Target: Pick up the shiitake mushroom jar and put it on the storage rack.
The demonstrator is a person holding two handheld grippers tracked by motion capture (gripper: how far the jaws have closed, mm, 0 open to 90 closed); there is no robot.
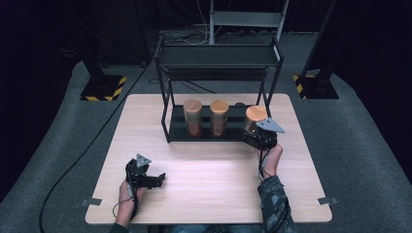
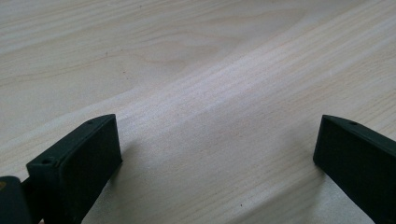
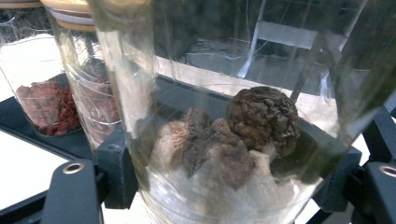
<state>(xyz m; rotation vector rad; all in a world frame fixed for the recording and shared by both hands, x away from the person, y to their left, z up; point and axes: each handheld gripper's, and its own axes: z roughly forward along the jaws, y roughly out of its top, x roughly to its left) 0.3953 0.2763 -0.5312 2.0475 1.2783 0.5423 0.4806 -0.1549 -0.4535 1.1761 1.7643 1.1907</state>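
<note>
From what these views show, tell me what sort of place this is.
Probably a recording studio or lab set up for handling trials: black curtains ring a lone wooden table, weighted stand bases with hazard stripes sit on grey carpet, and glass jars with wooden lids stand on a black metal rack.

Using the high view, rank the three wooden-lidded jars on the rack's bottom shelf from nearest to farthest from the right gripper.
1. Right jar: clamped in the right gripper, at the shelf's right end.
2. Middle jar: next along, mid-shelf.
3. Left jar: farthest, at the left of the row on the rack.
</note>
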